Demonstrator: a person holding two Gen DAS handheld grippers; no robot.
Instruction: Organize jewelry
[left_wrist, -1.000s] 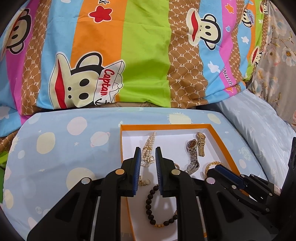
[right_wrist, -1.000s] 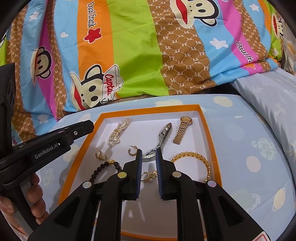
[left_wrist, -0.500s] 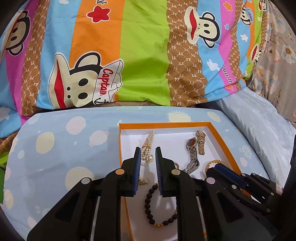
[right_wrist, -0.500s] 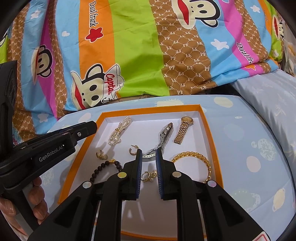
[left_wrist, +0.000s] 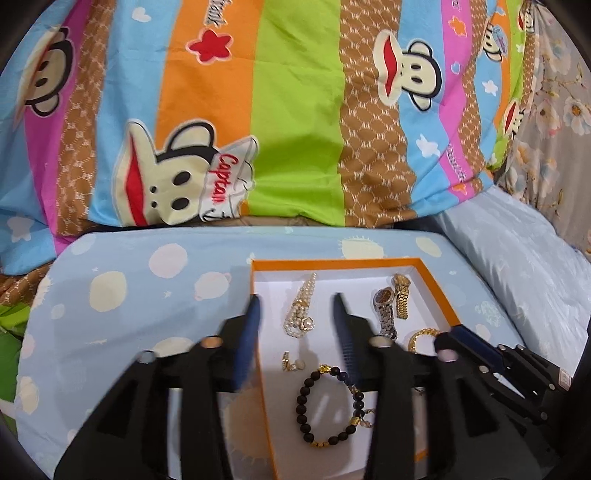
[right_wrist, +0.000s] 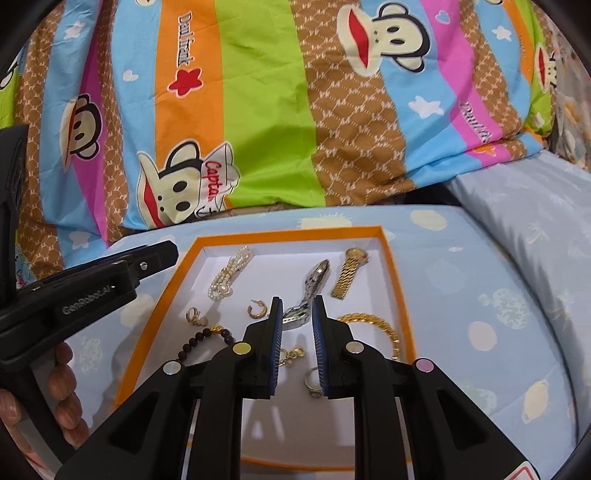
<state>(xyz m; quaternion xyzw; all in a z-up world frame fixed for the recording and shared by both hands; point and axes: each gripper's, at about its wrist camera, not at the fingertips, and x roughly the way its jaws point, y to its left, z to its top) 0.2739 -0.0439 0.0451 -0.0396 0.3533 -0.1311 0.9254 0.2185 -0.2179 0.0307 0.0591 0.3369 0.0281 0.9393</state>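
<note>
Jewelry lies in an orange-rimmed tray on the blue spotted bed. Left tongs gape wide above the tray's left edge, straddling the pearl bracelet, nothing held. Right tongs stand narrowly parted over the tray's middle, empty, the silver watch just beyond their tips. The gold watch sits near the far right corner, the gold bangle by the right edge, the dark bead bracelet toward the near left.
</note>
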